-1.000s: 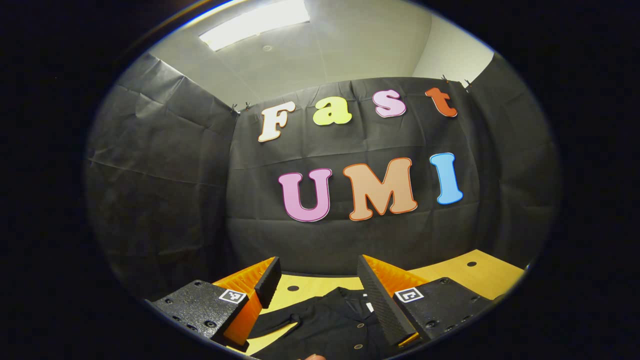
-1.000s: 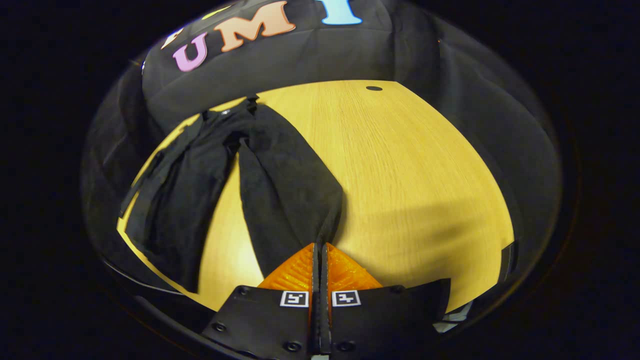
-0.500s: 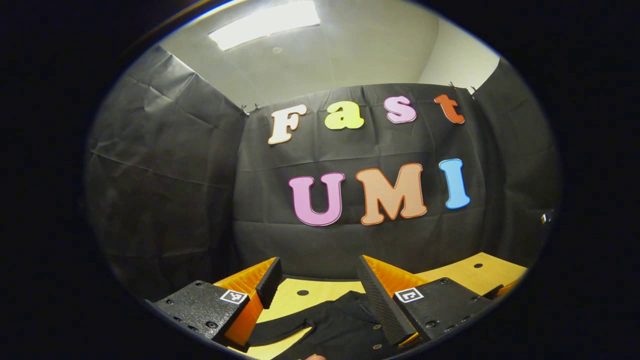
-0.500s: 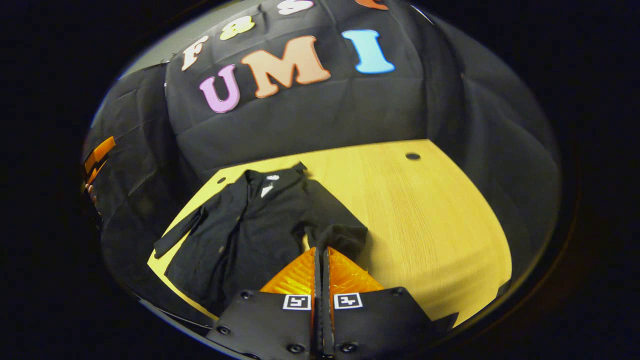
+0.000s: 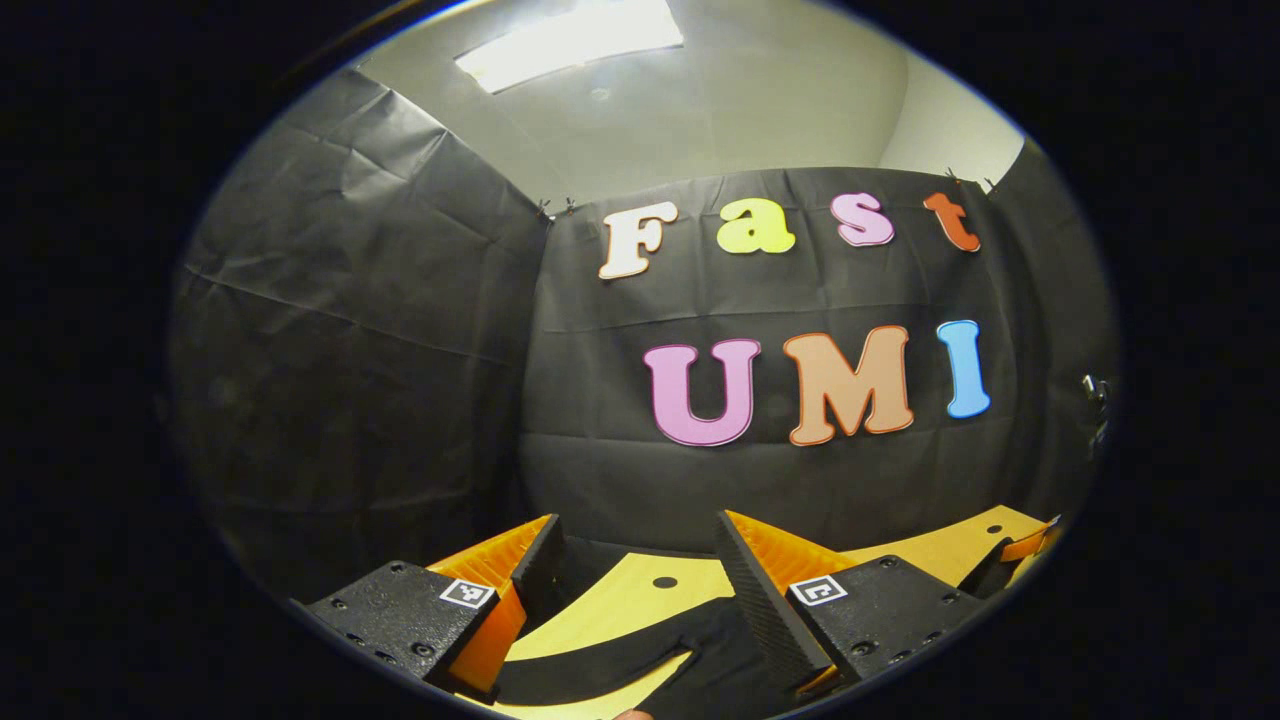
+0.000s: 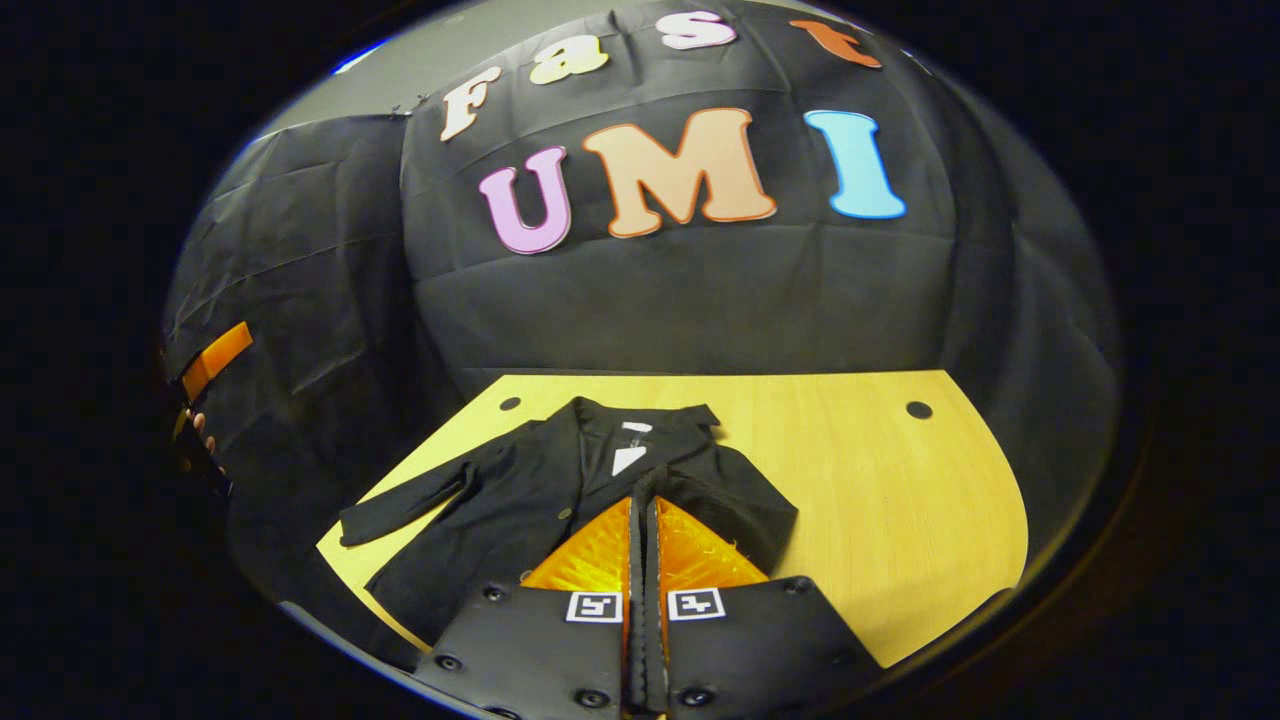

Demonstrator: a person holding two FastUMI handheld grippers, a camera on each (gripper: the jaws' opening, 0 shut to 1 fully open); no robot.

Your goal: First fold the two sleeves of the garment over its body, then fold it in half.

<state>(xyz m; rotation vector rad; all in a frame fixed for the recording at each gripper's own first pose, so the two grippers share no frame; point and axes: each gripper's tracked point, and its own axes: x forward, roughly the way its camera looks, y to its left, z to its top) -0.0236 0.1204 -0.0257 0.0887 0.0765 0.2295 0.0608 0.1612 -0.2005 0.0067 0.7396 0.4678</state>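
A: What are the jaws doing?

B: The right gripper (image 6: 641,500) has its jaws pressed together with a fold of the black button-front garment's (image 6: 560,490) right sleeve (image 6: 745,510) pinched at the tips, carried in over the chest. The left gripper (image 5: 632,560) hangs with its jaws wide apart, gripping nothing, above the table edge.

A: And the garment itself?

B: It lies flat on the pale wooden table (image 6: 880,490), collar toward the black cloth wall (image 6: 690,290). The left sleeve (image 6: 405,505) lies stretched out to the side.

A: How far along, then?

B: I'd judge early. One sleeve is being laid across but not let go. The other sleeve is untouched, and the fold in half is not begun.
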